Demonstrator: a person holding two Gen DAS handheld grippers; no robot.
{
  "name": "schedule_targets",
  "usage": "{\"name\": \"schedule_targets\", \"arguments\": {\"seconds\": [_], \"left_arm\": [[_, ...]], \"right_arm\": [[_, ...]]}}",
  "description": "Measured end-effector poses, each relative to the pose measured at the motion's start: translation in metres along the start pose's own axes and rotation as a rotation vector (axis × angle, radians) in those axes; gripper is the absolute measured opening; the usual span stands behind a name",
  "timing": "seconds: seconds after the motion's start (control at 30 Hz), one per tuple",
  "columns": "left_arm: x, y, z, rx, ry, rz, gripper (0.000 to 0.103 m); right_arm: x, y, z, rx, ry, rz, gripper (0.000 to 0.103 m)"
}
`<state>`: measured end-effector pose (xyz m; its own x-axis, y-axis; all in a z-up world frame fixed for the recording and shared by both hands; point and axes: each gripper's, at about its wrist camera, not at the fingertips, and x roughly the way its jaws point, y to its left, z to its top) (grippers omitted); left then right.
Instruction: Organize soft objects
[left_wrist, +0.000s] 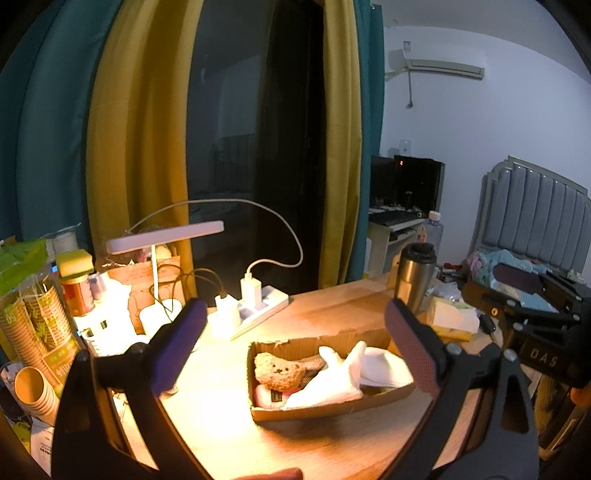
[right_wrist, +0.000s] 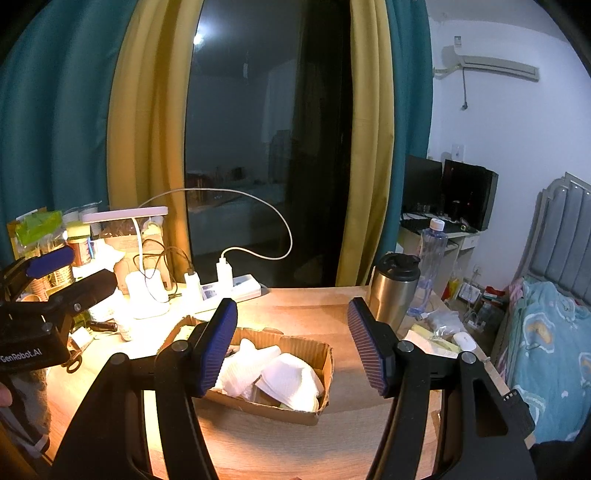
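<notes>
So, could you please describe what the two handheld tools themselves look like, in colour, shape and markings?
Both are black plastic frames with forked arms, silver bolt heads and two flat rectangular fingers faced in ribbed blue-purple padding. The left tool shows its pads from its own camera, and its body reads "GenRobot.AI" in white in the right wrist view. The right tool carries white "DAS" lettering on its body. No cables or sleeves show.

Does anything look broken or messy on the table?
The cardboard box looks damaged: its back wall is torn and ragged along the top. Inside, the teddy bear and white cloths lie jumbled. Both grippers, left and right, are open and hold nothing.
</notes>
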<state>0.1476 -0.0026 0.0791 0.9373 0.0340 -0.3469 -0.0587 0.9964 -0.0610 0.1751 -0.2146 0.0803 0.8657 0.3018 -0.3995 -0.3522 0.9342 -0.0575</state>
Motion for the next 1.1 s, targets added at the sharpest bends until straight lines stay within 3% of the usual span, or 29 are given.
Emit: {"name": "schedule_targets", "arguments": {"seconds": [1.1], "left_arm": [[0.0055,-0.0027,-0.0064,-0.004,0.017,-0.02,0.098]], "right_arm": [[0.0039,0.0007,-0.0056,-0.009,0.021,0.005,0.065]]}}
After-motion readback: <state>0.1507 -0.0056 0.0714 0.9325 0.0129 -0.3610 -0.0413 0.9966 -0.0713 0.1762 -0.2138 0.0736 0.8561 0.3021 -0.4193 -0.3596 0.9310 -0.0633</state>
